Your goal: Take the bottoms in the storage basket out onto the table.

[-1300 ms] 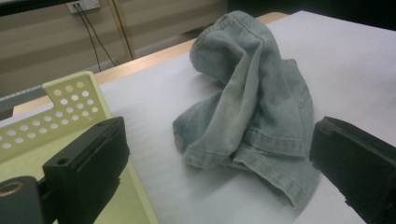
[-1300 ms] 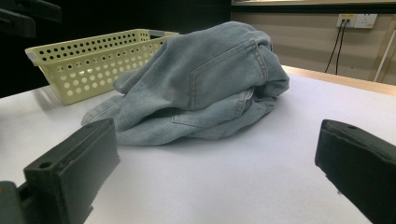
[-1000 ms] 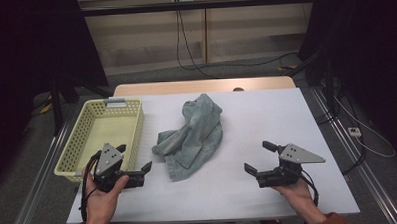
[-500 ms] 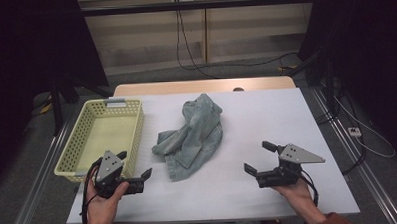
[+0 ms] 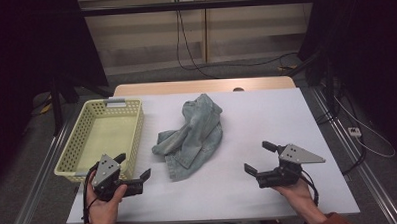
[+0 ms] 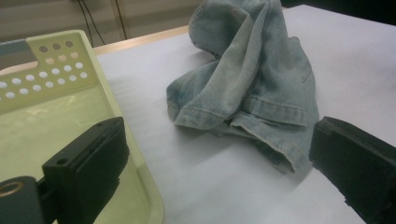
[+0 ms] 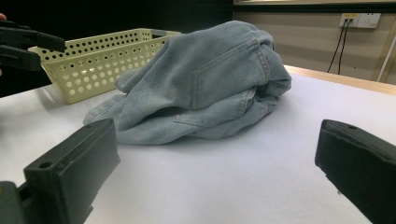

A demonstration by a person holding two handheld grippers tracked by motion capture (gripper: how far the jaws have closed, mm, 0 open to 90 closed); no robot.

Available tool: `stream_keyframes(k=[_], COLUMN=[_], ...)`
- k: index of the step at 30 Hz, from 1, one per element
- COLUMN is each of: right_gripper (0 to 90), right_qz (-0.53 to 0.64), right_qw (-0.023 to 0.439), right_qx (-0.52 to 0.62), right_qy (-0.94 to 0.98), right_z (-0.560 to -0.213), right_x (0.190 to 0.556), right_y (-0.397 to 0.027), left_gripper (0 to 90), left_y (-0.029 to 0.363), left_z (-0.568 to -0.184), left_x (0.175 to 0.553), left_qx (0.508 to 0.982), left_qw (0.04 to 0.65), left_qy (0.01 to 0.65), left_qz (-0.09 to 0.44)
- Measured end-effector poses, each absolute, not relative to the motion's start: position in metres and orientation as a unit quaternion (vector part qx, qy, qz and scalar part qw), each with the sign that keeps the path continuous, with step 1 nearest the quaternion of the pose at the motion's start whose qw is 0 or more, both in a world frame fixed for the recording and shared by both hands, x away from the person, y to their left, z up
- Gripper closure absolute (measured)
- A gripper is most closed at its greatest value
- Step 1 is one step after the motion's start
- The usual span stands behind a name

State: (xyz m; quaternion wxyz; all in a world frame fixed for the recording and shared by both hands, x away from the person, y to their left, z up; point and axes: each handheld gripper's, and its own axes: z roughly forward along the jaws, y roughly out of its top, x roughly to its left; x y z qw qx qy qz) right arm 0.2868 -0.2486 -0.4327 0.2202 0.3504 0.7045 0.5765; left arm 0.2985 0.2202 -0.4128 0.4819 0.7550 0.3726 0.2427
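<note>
A crumpled pair of jeans [image 5: 195, 137] lies in a heap near the middle of the white table [image 5: 286, 114], just to the right of a pale yellow basket [image 5: 77, 141] that sits at the table's left side. The jeans are not in the basket; a strip of bare tabletop separates them from its wall.

The left gripper [image 5: 133, 169] sits at the near left of the table, held in the person's left hand [image 5: 104, 205], close to the basket's near right corner. Its 2 jaws stand wide apart and hold nothing. In the left gripper view 1 jaw hangs over the basket's floor and the other over the table beside the hem of the jeans [image 6: 252, 88], with the basket's rim [image 6: 126, 140] running between them.

The right gripper [image 5: 258, 157] is at the near right, in the person's right hand [image 5: 294, 193], well apart from the jeans and pointing toward them. Its jaws are also spread wide and empty. From the right gripper view the jeans [image 7: 201, 88] show a back pocket facing the camera, with the basket [image 7: 93, 60] behind them to the left.
</note>
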Motion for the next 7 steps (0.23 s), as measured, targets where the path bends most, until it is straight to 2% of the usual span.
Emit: stream_keyframes(k=[7], right_gripper=[0.0], right_qz=[0.575], right_qw=[0.221], right_qx=[0.35], right_qy=[0.706], right_z=[-0.4328], right_x=[0.2868], right_y=[-0.2482], left_gripper=[4.5], left_y=[0.2193], left_z=[-0.4113], left_x=[0.2987], left_qx=[0.754], left_qw=[0.481], left_qy=[0.371], left_qz=[0.251])
